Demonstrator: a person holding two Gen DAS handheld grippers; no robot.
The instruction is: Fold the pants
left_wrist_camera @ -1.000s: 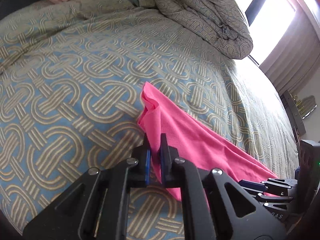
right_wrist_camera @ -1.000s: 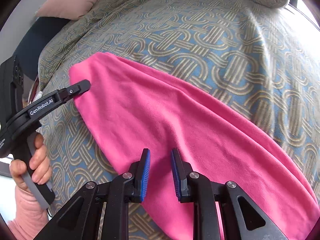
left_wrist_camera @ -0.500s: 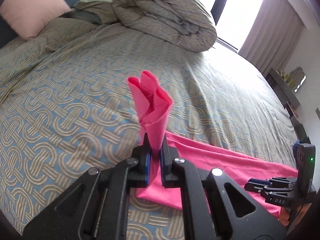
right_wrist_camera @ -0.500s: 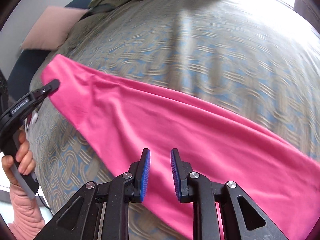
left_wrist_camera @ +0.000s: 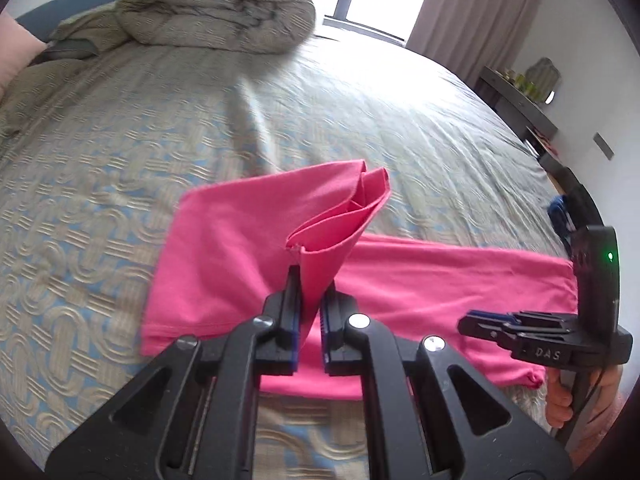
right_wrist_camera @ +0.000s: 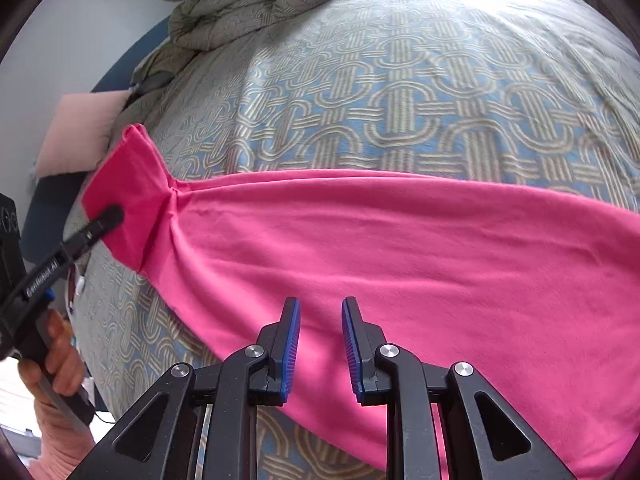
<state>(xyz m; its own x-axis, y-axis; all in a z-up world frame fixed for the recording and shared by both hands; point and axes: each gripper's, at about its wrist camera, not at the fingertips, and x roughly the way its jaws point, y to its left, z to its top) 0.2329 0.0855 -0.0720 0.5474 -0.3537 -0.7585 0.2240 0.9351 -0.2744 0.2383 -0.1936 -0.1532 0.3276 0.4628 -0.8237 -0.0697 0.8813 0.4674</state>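
Bright pink pants (left_wrist_camera: 420,280) lie spread across a patterned bedspread (left_wrist_camera: 100,200). My left gripper (left_wrist_camera: 310,280) is shut on one end of the pants and holds it raised, so the fabric stands up in a folded cone. In the right wrist view the pants (right_wrist_camera: 400,248) stretch from left to right, and the left gripper (right_wrist_camera: 108,216) shows at the left pinching the lifted end. My right gripper (right_wrist_camera: 318,308) is open and empty, just above the near edge of the pants. It also shows in the left wrist view (left_wrist_camera: 476,320) at the right.
A rolled duvet (left_wrist_camera: 216,8) lies at the head of the bed, with a pink pillow (right_wrist_camera: 80,132) beside it. A window and curtains (left_wrist_camera: 472,8) are beyond the bed. A shelf (left_wrist_camera: 520,96) stands at the far right wall.
My left gripper has lifted its end of the pants off the bed and carried it over the rest of the garment. The right gripper has stayed open over the pants.
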